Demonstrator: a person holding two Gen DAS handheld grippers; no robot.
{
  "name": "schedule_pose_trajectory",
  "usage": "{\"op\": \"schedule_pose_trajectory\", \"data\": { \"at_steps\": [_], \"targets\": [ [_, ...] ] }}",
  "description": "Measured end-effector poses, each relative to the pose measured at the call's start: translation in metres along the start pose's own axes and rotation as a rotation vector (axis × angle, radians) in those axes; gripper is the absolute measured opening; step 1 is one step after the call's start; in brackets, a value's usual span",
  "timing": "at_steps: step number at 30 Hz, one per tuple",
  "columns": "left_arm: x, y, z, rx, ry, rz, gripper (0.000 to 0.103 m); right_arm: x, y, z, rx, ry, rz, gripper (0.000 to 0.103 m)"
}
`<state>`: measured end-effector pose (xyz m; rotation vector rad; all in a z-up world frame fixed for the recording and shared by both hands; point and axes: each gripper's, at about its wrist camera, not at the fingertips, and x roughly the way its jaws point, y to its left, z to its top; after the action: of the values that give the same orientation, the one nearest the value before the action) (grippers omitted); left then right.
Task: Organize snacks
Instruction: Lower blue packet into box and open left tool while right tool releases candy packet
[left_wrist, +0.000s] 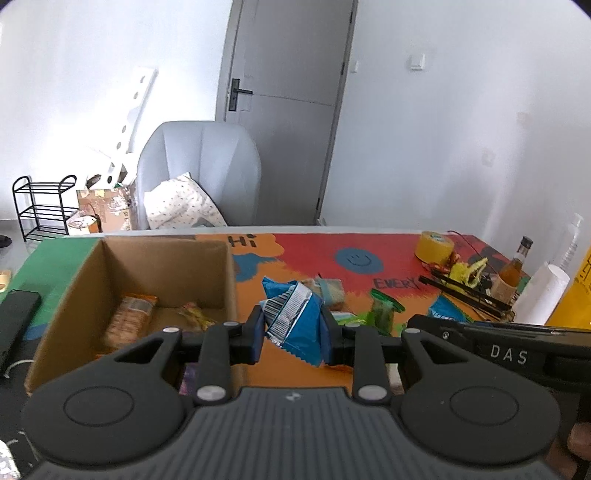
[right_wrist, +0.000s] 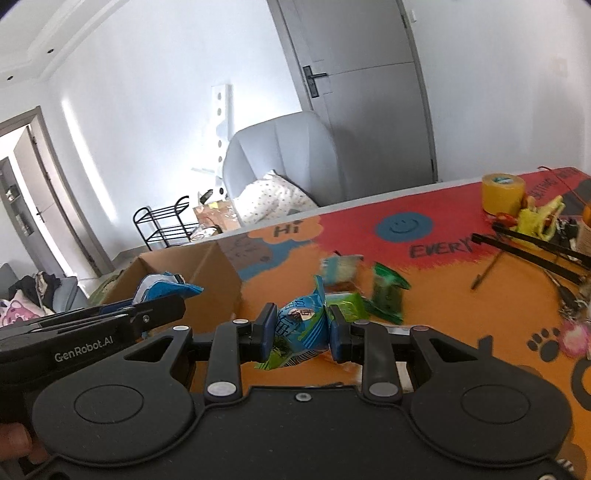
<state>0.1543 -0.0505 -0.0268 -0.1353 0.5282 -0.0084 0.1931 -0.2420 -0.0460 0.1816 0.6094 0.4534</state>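
Observation:
My left gripper (left_wrist: 293, 326) is shut on a blue snack packet (left_wrist: 295, 325) with a barcode and holds it above the mat, just right of the open cardboard box (left_wrist: 88, 280). The box holds a cracker pack (left_wrist: 129, 317) and a small yellow snack (left_wrist: 195, 314). My right gripper (right_wrist: 302, 334) is shut on a blue-green snack packet (right_wrist: 301, 328) above the orange mat. Loose snacks lie ahead: a dark green packet (right_wrist: 388, 291), a light green packet (right_wrist: 351, 304) and a pale blue one (right_wrist: 341, 267). The box (right_wrist: 207, 280) is to the right gripper's left.
A colourful mat (left_wrist: 332, 251) covers the table. A yellow tape roll (right_wrist: 502, 194), black tongs (right_wrist: 535, 251), a bottle (left_wrist: 515, 266) and a paper roll (left_wrist: 539, 295) stand at the right. A grey chair (left_wrist: 199, 170) with a pillow is behind the table.

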Motion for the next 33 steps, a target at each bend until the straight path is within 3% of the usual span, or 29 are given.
{"op": "schedule_pose_trajectory", "data": {
  "at_steps": [13,33],
  "targets": [
    [-0.016,0.039,0.010,-0.043,-0.039,0.056,0.029,0.016,0.045,0.011,-0.046,0.002,0.091,0.028],
    [-0.016,0.102,-0.002,-0.144,0.012,0.138,0.033,0.051,0.102,0.016,-0.108,0.030,0.160,0.028]
  ]
}}
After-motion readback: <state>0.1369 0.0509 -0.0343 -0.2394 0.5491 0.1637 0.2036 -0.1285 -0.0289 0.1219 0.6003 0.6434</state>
